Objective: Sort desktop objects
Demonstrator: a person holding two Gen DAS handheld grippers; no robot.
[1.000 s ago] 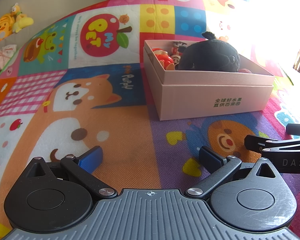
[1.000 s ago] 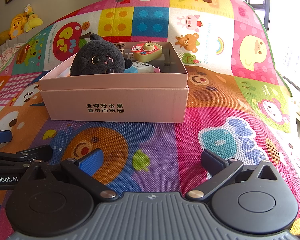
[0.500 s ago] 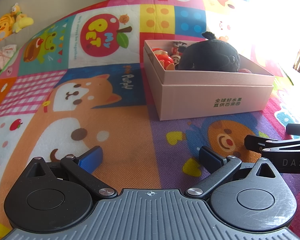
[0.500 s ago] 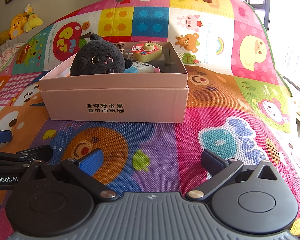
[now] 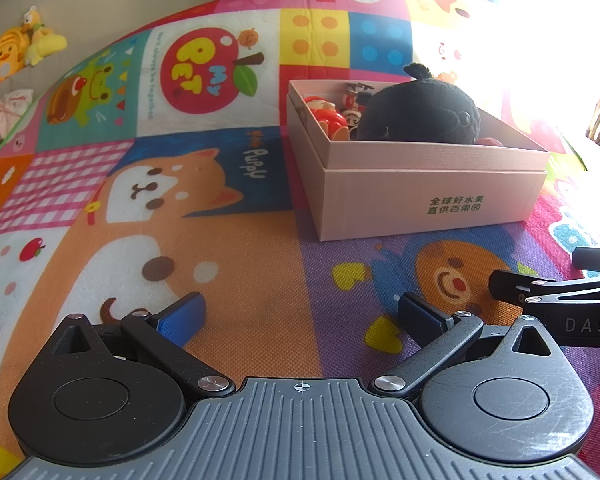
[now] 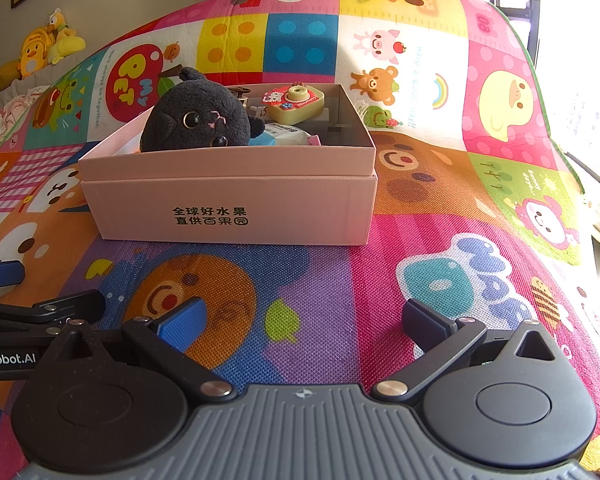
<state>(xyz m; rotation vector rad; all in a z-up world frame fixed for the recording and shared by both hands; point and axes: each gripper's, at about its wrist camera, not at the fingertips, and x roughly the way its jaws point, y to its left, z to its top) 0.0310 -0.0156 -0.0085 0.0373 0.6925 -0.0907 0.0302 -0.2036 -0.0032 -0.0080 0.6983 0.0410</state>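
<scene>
Both grippers sit low over the play mat (image 6: 440,240), side by side: the left gripper (image 5: 300,316) and right gripper (image 6: 302,320) each have their fingers spread wide with nothing between them. Ahead of them the pink box (image 6: 236,200) rests on the mat, holding a black plush cat (image 6: 198,118), a toy camera (image 6: 298,102) and small red figures (image 5: 326,114)

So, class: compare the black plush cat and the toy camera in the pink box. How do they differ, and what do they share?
The black plush cat is soft, dark and fuzzy; the toy camera looks hard, yellow with a red trim. The cat is much larger and rises above the rim; the camera is small and sits toward the back. Both lie inside the pink box, untouched by either gripper.
</scene>
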